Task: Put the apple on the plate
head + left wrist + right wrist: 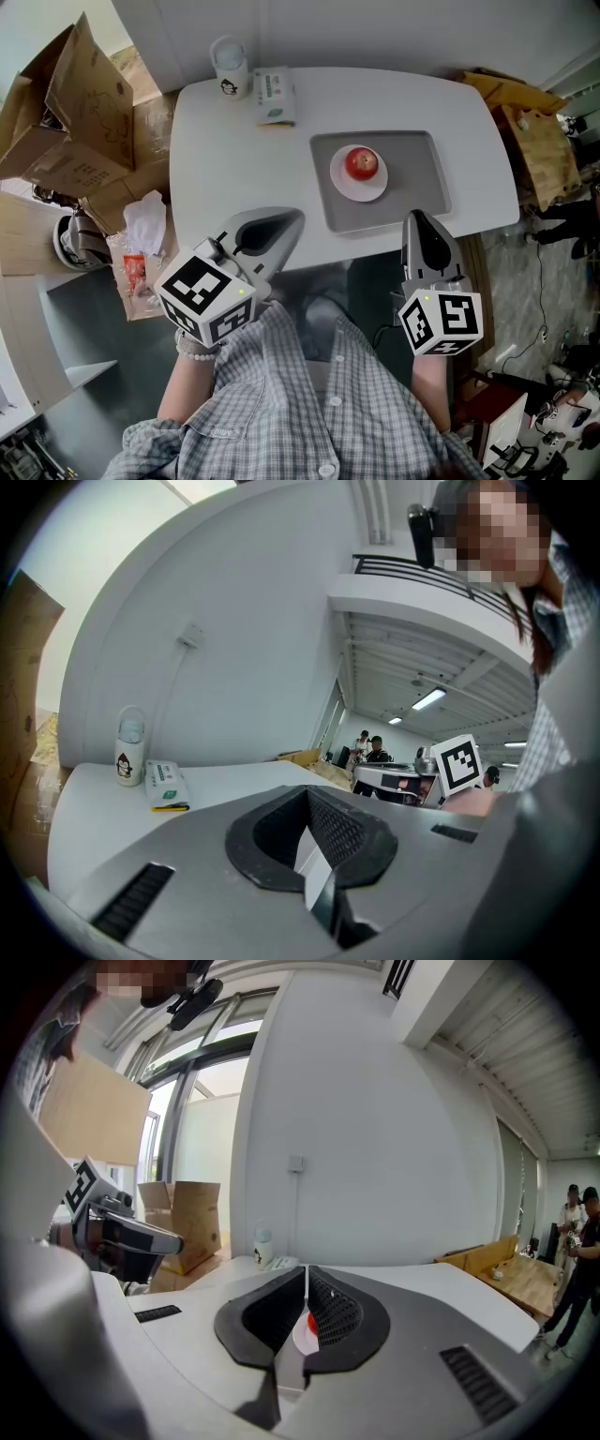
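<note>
White table surface fills the middle of the head view, and a grey tray on its right half is taken as the reference. Far left of the tray, off the table, cardboard boxes are seen; the print on them is too small to be read. Left of the tray, at the table's far edge, a white bottle bearing a small cartoon figure is stood. Just beside it a packet with green lettering is laid flat; no word on either can be made out. Nearer than the tray and to its left, the left gripper is held over the table's near edge, its jaws pressed together on nothing. On the tray's left part a white plate is set, and the red apple is seated on it. Just in front of the tray's right part the right gripper is held, jaws likewise closed and empty. In the right gripper view the apple is shown only as a red sliver between the jaws. Black-and-white square patterns, without letters, are carried on the left cube and the right cube. Right of the tray, brown boxes are cut off by the frame.
</note>
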